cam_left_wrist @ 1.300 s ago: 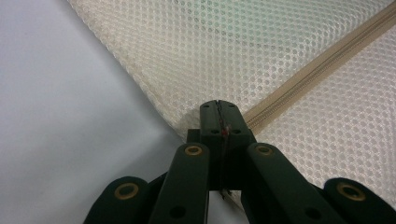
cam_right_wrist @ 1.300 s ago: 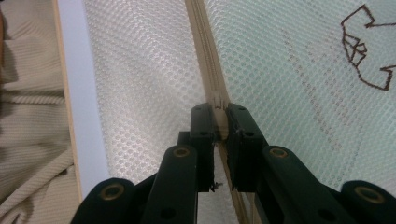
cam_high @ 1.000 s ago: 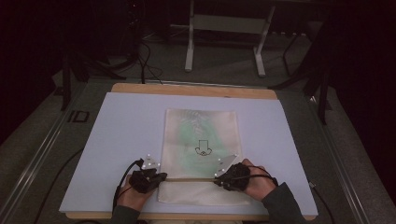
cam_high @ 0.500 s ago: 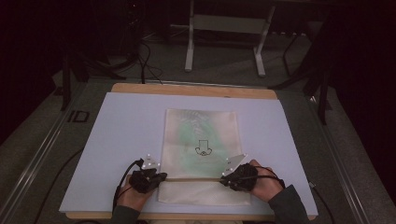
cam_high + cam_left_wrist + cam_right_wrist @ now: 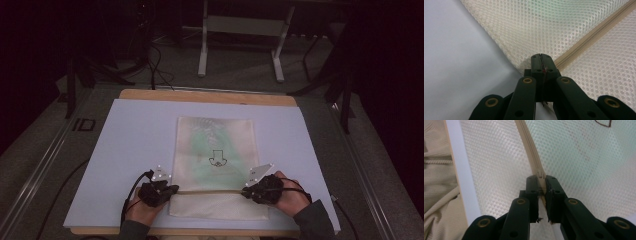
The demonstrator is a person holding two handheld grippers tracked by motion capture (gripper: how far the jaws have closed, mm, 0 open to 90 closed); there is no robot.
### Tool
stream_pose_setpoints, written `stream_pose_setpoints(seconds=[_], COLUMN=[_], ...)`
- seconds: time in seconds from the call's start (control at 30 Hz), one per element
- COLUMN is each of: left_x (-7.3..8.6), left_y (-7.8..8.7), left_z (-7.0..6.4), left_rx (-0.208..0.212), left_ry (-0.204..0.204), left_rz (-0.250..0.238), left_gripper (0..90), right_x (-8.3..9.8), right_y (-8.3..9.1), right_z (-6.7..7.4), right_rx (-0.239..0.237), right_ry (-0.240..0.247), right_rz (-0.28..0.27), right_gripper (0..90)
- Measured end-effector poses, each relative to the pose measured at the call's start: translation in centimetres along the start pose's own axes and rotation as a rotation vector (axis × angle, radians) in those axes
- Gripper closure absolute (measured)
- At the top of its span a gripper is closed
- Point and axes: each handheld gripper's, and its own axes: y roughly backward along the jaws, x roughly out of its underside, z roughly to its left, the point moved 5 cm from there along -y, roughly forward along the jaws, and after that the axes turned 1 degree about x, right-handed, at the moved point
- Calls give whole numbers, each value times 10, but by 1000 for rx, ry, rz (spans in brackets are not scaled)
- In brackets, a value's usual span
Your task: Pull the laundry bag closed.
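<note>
A cream mesh bag (image 5: pixel 215 145) with greenish contents and a small black drawing lies flat on the pale mat (image 5: pixel 135 145). A beige zipper (image 5: pixel 210 191) runs across its near part. My left gripper (image 5: pixel 172 190) is shut on the bag's left edge at the zipper's end; in the left gripper view the jaws pinch the mesh bag (image 5: pixel 549 25) beside the zipper (image 5: pixel 594 37). My right gripper (image 5: pixel 246 191) is shut on the zipper near the bag's right side. In the right gripper view its jaws clamp the zipper slider (image 5: pixel 540 173), and the zipper (image 5: pixel 527 142) runs away from them.
The mat covers a wooden table (image 5: pixel 200 95) whose edge shows at the back. Beyond it stand a metal frame (image 5: pixel 240 25) and floor cables (image 5: pixel 155 65). A beige knit garment (image 5: pixel 436 182) lies past the table's near edge.
My right gripper has slid a little to the right along the zipper line. The left gripper and the bag have stayed in place.
</note>
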Motion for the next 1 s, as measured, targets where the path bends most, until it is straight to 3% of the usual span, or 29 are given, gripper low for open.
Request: stream_pose_setpoints(seconds=[1.0], left_x=[0], left_y=[0], left_z=[0], left_rx=[-2], left_ry=[-2], left_rz=[3], left_gripper=[893], right_x=[46], right_y=[7], right_z=[-6], right_rx=[7], right_ry=[-110], right_rz=[11], right_gripper=[823])
